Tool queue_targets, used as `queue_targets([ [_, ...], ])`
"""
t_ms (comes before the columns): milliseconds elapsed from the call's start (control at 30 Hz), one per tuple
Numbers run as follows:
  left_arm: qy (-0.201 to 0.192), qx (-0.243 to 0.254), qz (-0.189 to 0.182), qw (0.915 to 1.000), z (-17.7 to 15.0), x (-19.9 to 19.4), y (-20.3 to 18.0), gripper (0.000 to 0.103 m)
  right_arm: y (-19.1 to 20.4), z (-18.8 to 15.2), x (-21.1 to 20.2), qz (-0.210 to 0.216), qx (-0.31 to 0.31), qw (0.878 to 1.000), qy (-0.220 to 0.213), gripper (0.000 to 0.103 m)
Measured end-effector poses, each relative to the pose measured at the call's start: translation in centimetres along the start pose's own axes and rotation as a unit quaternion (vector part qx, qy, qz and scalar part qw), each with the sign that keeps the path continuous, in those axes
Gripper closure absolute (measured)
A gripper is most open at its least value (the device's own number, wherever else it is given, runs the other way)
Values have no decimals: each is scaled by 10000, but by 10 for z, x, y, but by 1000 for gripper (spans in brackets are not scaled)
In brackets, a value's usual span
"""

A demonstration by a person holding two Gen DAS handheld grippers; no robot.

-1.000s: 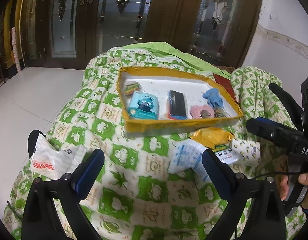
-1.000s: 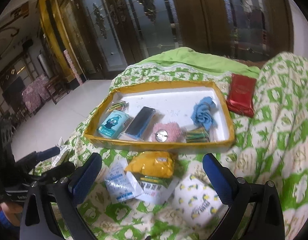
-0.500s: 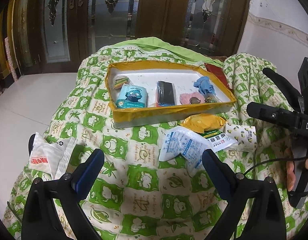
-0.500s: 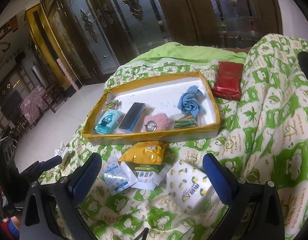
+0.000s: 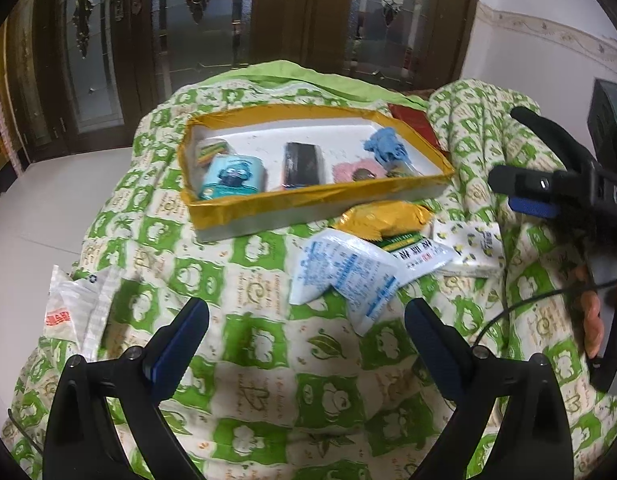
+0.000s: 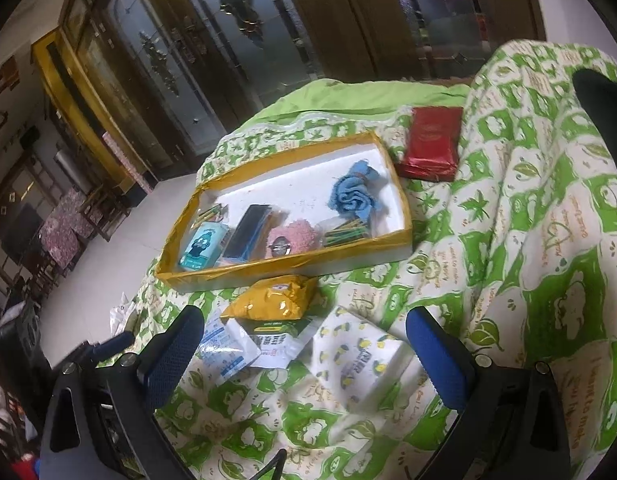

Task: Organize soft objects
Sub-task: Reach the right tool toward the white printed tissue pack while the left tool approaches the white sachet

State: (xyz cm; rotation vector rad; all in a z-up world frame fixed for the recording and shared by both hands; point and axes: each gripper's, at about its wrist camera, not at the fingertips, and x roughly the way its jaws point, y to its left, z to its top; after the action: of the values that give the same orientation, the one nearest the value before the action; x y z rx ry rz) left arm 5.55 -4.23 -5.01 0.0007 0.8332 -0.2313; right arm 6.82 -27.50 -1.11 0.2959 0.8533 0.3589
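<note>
A yellow-rimmed white tray [image 5: 268,210] [image 6: 244,274] sits on the green patterned quilt and holds a teal tissue pack [image 5: 232,178], a dark pack [image 6: 248,232], a pink fluffy item [image 6: 296,234] and a blue cloth [image 6: 354,196]. In front of it lie a yellow packet [image 6: 274,300], a blue-and-white packet [image 5: 344,272] and a lemon-print tissue pack [image 6: 362,360]. My left gripper [image 5: 306,322] is open above the quilt, near the blue-and-white packet. My right gripper [image 6: 302,330] is open over the lemon-print pack; it also shows at the right of the left wrist view [image 5: 520,164].
A red packet [image 6: 430,148] lies beyond the tray's right end. A white plastic bag with red print [image 5: 74,308] lies at the quilt's left edge. The quilt rises in a fold at the right [image 6: 548,200]. Dark wooden doors and tiled floor lie behind.
Both grippers have dropped closer to the loose packets in front of the tray. Both stay open. No object has moved.
</note>
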Motion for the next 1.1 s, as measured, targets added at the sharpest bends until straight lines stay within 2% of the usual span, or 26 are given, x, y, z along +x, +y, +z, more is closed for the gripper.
queue_targets([
  [167,58,173,-23,9998,-3,4,-9,5,-10,3,-3,82,180,9998,39,1],
  [600,119,112,-29,9999,-4,7,-8,5,-4,1,7,-52,-66,9995,291,1],
  [800,181,143,-3,9997,-6,10,-9,5,-1,3,14,-61,-295,9975,640,1],
  [1100,353,156,46,9992,-9,17,-13,5,4,-3,20,-172,-560,9946,852,1],
])
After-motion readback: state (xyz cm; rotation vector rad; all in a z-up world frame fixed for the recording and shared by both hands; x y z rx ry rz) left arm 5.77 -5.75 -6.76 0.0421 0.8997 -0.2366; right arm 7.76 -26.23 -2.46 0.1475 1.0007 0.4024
